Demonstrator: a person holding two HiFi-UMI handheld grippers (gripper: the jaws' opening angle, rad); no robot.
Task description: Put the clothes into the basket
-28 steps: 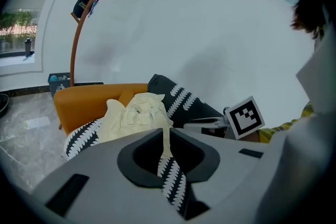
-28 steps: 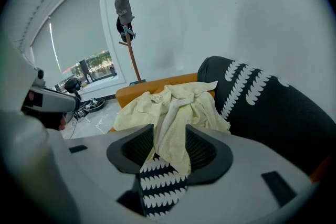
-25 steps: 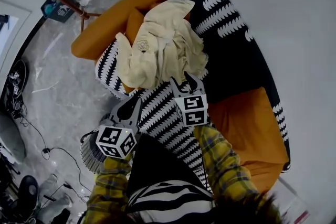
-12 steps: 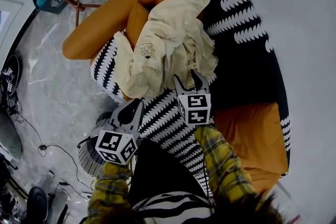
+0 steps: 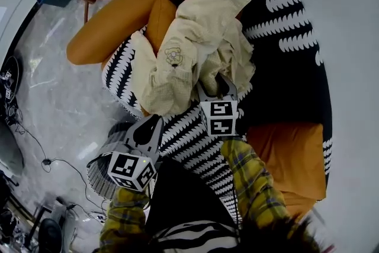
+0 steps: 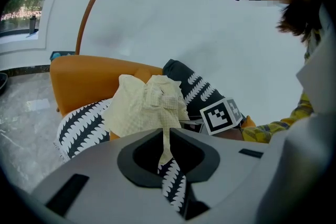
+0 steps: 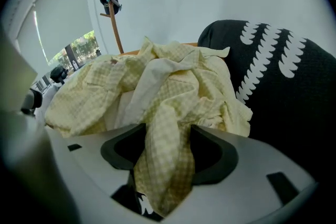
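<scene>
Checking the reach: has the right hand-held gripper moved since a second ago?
Yes. The right hand-held gripper advanced across the patterned throw into the yellow shirt; its jaws have just been opening, shirt fold between them.

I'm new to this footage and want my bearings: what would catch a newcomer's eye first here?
The crumpled pale yellow checked garment stands out, heaped on an orange sofa draped with a black-and-white throw. The right gripper reaches into it, its fingers having just been opening, with a fold of the cloth between them. The left gripper hangs shut at lower left, near a basket on the floor.
</scene>
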